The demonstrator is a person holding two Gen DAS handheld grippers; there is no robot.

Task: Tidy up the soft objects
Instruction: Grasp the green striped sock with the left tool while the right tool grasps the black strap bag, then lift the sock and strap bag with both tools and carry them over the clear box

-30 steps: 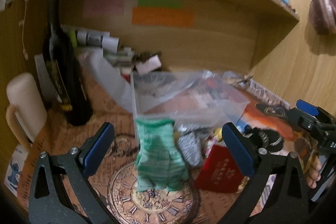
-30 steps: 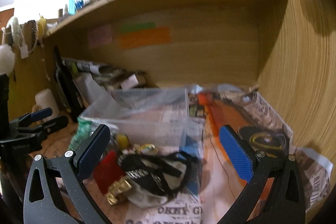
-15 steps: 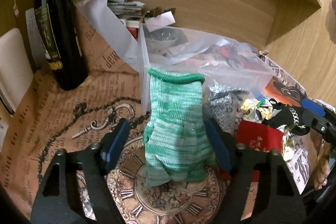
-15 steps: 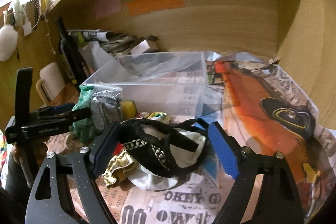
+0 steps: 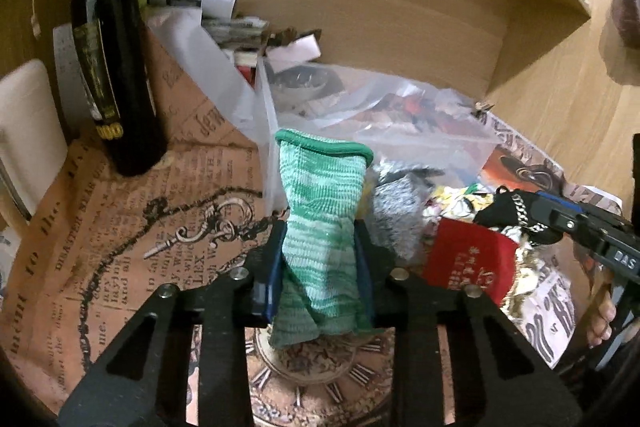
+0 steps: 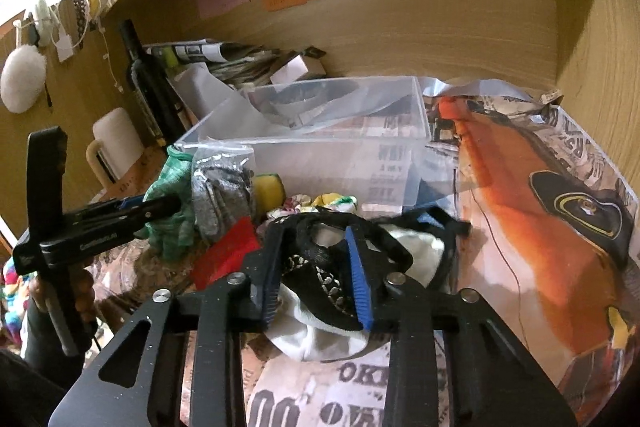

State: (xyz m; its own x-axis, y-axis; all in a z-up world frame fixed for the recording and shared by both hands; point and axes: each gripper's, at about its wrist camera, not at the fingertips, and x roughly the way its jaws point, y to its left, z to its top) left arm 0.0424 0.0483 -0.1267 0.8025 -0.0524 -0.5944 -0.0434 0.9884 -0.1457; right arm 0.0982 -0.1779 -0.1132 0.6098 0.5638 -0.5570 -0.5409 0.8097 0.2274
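Observation:
My left gripper (image 5: 318, 263) is shut on a green knitted glove (image 5: 320, 215) that stands upright against the clear plastic bin (image 5: 268, 131). The glove also shows in the right wrist view (image 6: 170, 203), with the left gripper (image 6: 160, 205) on it. My right gripper (image 6: 314, 275) is shut on a black strap item with a chain (image 6: 320, 267) lying on a white cloth (image 6: 416, 255). A grey glove in a bag (image 6: 222, 187), a red pouch (image 5: 468, 263) and a yellow sponge (image 6: 270, 191) lie between them, in front of the bin (image 6: 360, 147).
A dark wine bottle (image 5: 114, 67) stands at the left, a white mug (image 6: 112, 147) near it. Rolled papers and boxes (image 5: 224, 15) are piled at the back wall. Printed newspaper sheets (image 6: 540, 187) cover the desk under a wooden shelf.
Both grippers moved forward and down and closed: the left onto the green glove, the right onto the black strap item.

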